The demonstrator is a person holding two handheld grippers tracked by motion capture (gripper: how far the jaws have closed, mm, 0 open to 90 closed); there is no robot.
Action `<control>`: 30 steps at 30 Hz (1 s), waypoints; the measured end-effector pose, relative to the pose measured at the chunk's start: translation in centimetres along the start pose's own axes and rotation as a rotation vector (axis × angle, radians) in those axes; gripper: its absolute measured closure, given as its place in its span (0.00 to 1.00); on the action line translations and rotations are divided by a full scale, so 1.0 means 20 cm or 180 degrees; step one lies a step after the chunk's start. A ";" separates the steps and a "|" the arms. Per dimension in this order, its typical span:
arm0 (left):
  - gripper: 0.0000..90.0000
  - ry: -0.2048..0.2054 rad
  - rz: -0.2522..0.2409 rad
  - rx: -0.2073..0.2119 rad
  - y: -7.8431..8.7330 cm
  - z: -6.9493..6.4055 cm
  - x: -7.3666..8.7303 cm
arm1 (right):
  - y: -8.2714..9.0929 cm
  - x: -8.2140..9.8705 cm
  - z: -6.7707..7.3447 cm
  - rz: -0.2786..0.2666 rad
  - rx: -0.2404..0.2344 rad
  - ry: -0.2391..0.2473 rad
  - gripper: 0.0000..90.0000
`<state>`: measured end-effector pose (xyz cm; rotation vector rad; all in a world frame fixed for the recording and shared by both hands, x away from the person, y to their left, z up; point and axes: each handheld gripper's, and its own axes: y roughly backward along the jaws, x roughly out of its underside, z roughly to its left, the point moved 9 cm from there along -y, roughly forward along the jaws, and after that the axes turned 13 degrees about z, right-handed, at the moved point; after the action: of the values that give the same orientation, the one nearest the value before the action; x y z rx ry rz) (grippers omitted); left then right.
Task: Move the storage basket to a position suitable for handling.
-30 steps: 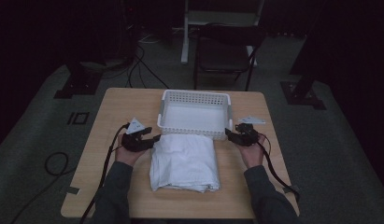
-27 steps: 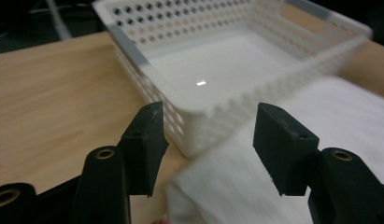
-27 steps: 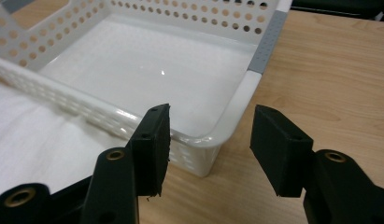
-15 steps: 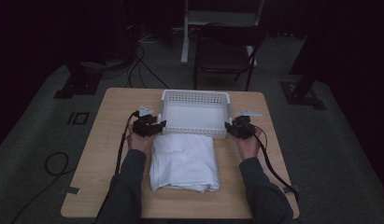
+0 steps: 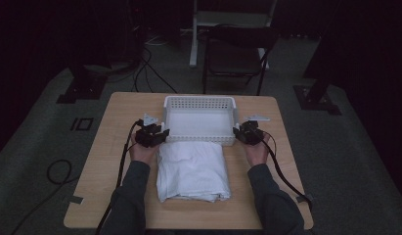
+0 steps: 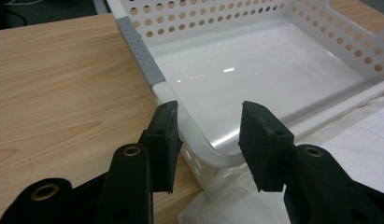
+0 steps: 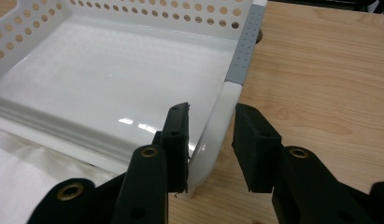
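A white perforated basket [image 5: 199,100] stands empty at the table's far middle, and a folded white cloth [image 5: 191,169] lies right in front of it. My left gripper [image 5: 162,134] is at the basket's near left corner. In the left gripper view its jaws [image 6: 208,135] straddle the corner rim [image 6: 138,51]; they have just been closing, and a gap shows at the inner pad. My right gripper [image 5: 236,131] is at the near right corner. Its jaws [image 7: 210,140] have just been closing, and the rim [image 7: 243,46] fills the space between the pads.
The wooden table [image 5: 115,127] has bare room to the left and right of the basket and cloth. The cloth's edge [image 6: 348,135] lies against the basket's front wall. A dark chair [image 5: 237,49] stands beyond the table, and cables trail over the floor.
Both hands moved forward from beside the cloth's far end to the basket's near corners. Both pairs of jaws now sit around the rim.
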<state>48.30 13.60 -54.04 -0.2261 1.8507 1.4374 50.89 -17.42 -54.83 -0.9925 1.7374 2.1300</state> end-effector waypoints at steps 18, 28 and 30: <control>0.49 -0.0070 -0.0170 -0.0100 0.20 -0.03 0.19 | 0.18 0.22 -0.03 -0.0100 -0.0030 0.0211 0.50; 0.49 -0.0144 -0.0173 -0.0117 0.22 -0.09 0.31 | 0.20 0.34 0.03 0.0006 -0.0056 0.0274 0.47; 0.49 -0.0106 -0.0128 -0.0118 0.22 -0.09 0.33 | 0.20 0.36 0.03 0.0036 -0.0064 0.0250 0.47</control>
<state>40.47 15.62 -55.00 -0.2547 1.7843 1.4404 43.07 -19.65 -55.98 -1.0883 1.7642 2.1467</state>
